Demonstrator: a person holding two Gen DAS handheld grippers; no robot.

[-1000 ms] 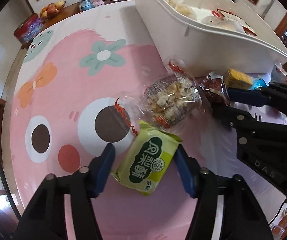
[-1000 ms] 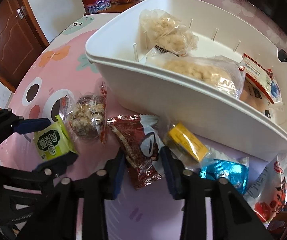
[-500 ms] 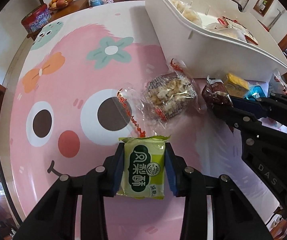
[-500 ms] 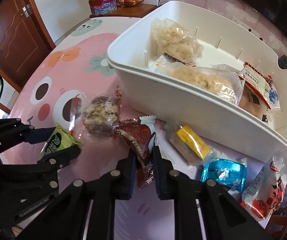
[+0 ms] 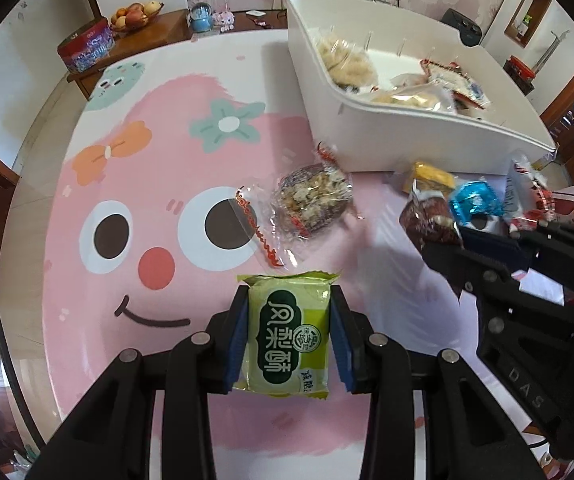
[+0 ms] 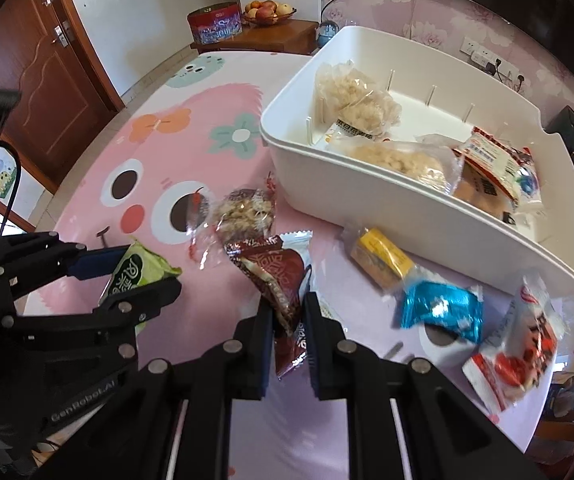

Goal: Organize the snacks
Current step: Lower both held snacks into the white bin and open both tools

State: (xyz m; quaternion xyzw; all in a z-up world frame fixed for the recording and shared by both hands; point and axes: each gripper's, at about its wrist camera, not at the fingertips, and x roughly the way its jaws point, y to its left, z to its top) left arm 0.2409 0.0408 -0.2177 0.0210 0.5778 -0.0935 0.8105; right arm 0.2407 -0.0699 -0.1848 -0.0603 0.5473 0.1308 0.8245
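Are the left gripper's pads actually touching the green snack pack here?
Touching. In the left wrist view both blue pads of the left gripper press flat against the sides of the green snack pack.

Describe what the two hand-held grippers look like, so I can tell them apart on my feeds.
Both are black, angular linkage frames with silver rivets and blue finger pads. The left hand-held gripper carries white "GenRoboAI" lettering on its side; the right hand-held gripper reads "DAS". No hands or sleeves are visible.
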